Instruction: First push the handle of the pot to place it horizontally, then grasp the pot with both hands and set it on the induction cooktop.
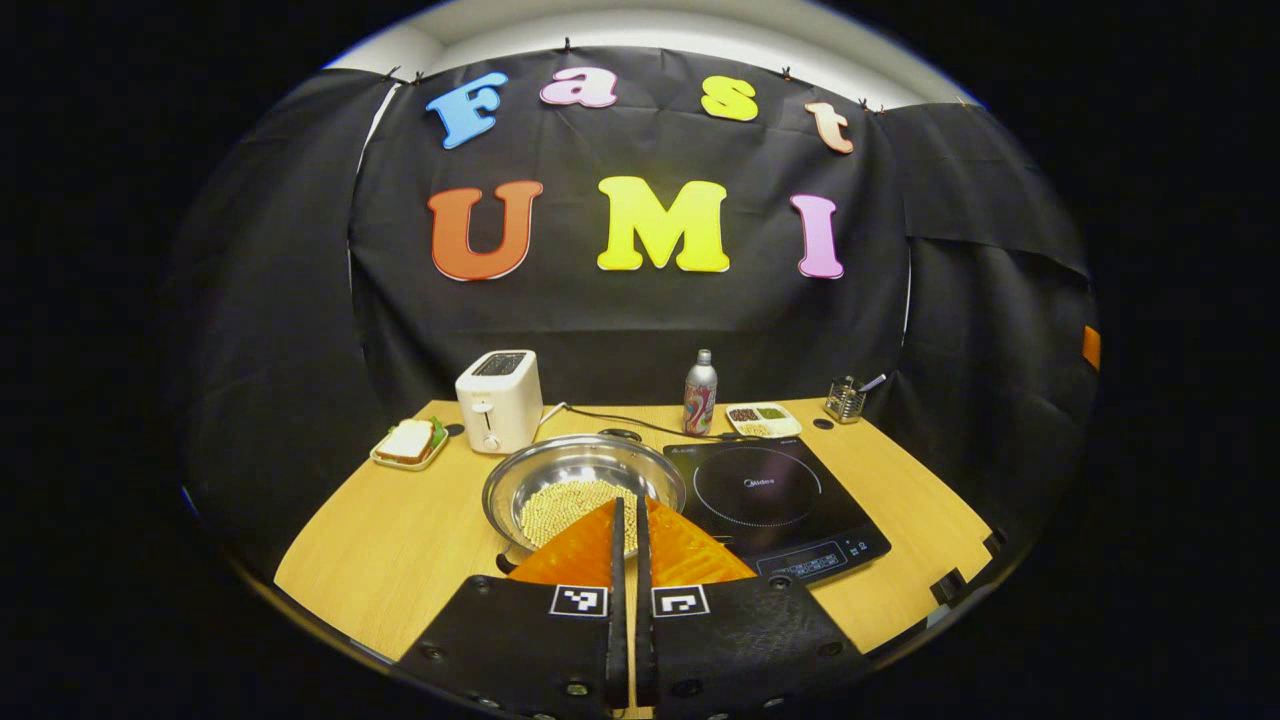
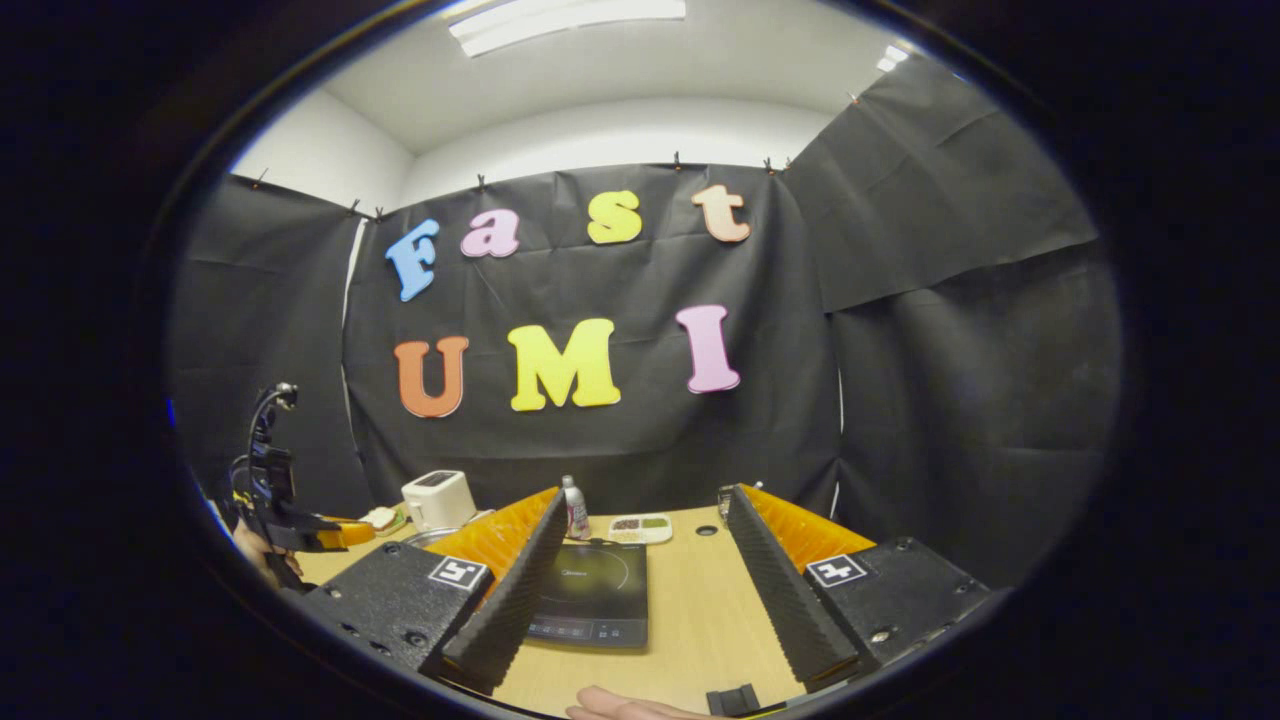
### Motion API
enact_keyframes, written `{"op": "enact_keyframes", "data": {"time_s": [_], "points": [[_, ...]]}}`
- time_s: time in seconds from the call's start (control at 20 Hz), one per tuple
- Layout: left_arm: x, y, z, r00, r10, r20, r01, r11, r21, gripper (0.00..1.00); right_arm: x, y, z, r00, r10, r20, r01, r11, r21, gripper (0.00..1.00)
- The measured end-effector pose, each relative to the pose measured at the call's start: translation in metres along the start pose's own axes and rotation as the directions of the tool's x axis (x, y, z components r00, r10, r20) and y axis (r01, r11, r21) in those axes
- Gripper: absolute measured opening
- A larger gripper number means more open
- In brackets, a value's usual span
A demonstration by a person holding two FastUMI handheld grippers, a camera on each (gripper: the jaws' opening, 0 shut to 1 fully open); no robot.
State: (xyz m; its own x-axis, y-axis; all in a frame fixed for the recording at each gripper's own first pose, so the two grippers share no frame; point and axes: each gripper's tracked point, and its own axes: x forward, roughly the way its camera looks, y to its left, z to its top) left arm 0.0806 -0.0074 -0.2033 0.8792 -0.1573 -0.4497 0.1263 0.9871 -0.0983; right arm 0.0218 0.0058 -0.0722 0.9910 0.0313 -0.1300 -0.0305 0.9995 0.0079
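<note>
A steel pot [image 1: 575,470] with pale grains inside stands on the wooden table [image 1: 380,550], just left of the black induction cooktop [image 1: 775,500]. A short dark piece [image 1: 505,563], possibly its handle, shows at the pot's near left rim. My left gripper [image 1: 627,505] is shut with nothing between its fingers, and its tips overlap the pot's near side. In the right gripper view my right gripper [image 2: 645,495] stands wide open above the table, with the cooktop [image 2: 595,590] between and below its fingers. The left gripper [image 2: 295,530], held by a hand, shows at far left, near the pot's rim [image 2: 430,537].
A white toaster [image 1: 499,400], a sandwich plate [image 1: 408,443], a bottle [image 1: 700,392], a condiment dish [image 1: 763,419] and a utensil holder [image 1: 845,400] line the table's back edge. A cable [image 1: 620,422] runs behind the pot. A hand [image 2: 620,708] shows at the bottom of the right gripper view.
</note>
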Motion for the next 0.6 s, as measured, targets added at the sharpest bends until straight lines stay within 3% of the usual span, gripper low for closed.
{"op": "enact_keyframes", "data": {"time_s": [0.3, 0.6], "points": [[0.036, 0.015, -0.047, 0.991, 0.015, -0.134, -0.015, 1.0, 0.002, 0.02, 0.012, 0.0, -0.018, 0.999, -0.005, -0.038, 0.004, 1.0, -0.012, 0.96], [0.066, 0.014, -0.103, 0.949, -0.051, -0.312, 0.036, 0.998, -0.054, 0.02, 0.026, 0.002, -0.038, 0.996, -0.005, -0.087, 0.003, 1.0, -0.019, 1.0]]}}
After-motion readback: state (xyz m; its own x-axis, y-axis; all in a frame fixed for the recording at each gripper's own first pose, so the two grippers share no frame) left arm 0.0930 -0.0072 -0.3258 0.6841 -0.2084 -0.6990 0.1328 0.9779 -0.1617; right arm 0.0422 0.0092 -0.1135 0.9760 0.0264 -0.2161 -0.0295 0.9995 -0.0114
